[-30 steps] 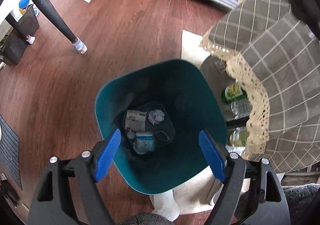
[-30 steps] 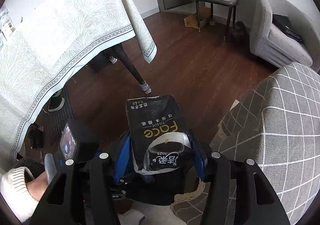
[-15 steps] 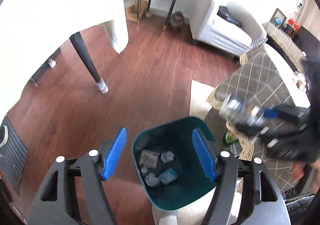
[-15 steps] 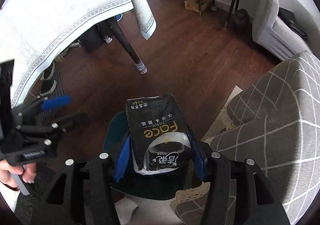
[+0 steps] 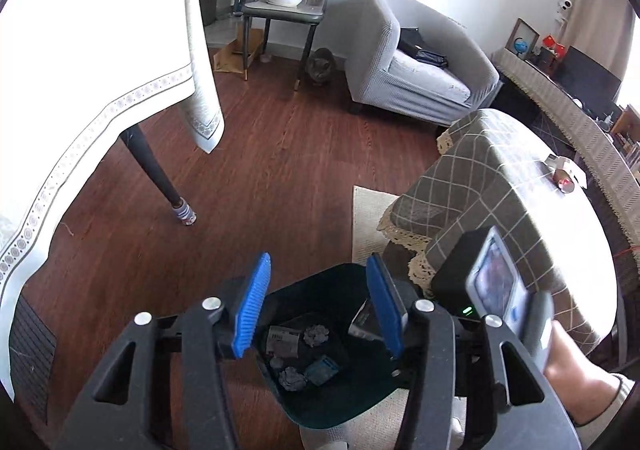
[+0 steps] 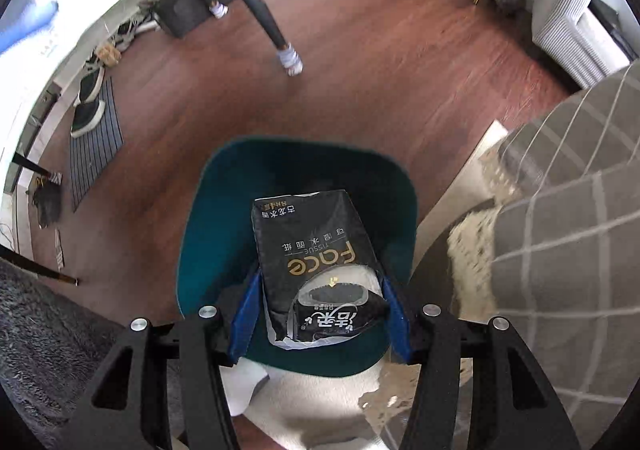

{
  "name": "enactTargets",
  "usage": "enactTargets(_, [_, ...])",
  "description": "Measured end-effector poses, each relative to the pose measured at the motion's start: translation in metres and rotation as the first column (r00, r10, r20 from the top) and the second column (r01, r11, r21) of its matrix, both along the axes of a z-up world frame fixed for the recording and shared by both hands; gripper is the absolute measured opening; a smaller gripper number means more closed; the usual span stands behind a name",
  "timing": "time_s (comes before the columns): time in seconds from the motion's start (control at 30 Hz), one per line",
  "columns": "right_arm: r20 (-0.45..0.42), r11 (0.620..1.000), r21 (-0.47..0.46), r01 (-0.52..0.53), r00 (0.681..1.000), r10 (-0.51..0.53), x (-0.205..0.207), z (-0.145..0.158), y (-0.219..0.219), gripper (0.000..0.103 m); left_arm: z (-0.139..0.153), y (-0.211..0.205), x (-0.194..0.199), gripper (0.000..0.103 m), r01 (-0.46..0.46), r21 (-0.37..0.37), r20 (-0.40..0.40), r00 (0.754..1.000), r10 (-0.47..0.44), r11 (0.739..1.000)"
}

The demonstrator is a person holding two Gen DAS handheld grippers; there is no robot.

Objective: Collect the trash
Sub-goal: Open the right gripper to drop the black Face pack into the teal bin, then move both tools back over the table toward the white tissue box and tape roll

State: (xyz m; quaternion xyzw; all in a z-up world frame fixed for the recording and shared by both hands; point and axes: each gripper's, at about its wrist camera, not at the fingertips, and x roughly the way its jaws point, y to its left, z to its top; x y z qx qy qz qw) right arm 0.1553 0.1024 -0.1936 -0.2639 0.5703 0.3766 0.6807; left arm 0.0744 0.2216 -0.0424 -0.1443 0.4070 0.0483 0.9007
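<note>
A teal trash bin (image 6: 200, 234) stands on the wood floor beside a beige rug. My right gripper (image 6: 320, 314) is shut on a black tissue pack (image 6: 312, 246) and holds it just over the bin's mouth, pointing steeply down. In the left wrist view the bin (image 5: 340, 402) lies below my left gripper (image 5: 318, 304), whose blue jaws are closing with nothing between them. Crumpled paper (image 5: 316, 334), a small box (image 5: 284, 340) and a blue packet (image 5: 322, 370) lie on the bin's bottom. The right gripper's body with its screen (image 5: 494, 286) shows at the bin's right side.
A table leg (image 5: 156, 173) under a white cloth stands to the left. A round table with a checked cloth (image 5: 500, 189) crowds the bin's right side. Farther off are an armchair (image 5: 420, 69), a cat (image 5: 320, 63), and shoes on a mat (image 6: 90, 101).
My left gripper has risen away from the bin and tilted up, its jaws narrowing. My right gripper has come down with the tissue pack until it hangs over the bin.
</note>
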Motion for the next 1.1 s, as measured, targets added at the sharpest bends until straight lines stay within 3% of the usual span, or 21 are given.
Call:
enactTargets(0.2, [-0.034,0.998,-0.058,-0.015,0.999,0.013,-0.009,-0.024,-0.007,0.056,0.015,-0.013,0.002,0.049,0.033,-0.006,0.04,0.999,-0.033,0.999])
enactTargets(0.3, [-0.07,0.997,-0.074,-0.025,0.997,0.02,-0.012,-0.033,-0.009,0.062,0.019,-0.021,0.005,0.049,0.048,0.004,0.047,0.998,-0.049,0.999])
enactTargets(0.53, [-0.068,0.999,-0.041,-0.022,0.998,0.019,-0.016,-0.021,-0.02,0.069,0.029,-0.031,0.008,0.049,0.058,0.004,0.071,0.996,-0.059,0.998])
enactTargets(0.77, [-0.054,0.998,0.037,-0.055,0.997,0.057,-0.023,0.005,-0.03,0.069,0.043,-0.042,0.01,0.049,0.069,0.018,0.118,0.991,-0.071,0.997])
enactTargets(1.1, [0.053,0.97,0.218,-0.111,0.993,0.102,-0.036,0.085,-0.051,0.063,0.064,-0.052,0.016,0.05,0.058,0.022,0.175,0.983,-0.061,0.998])
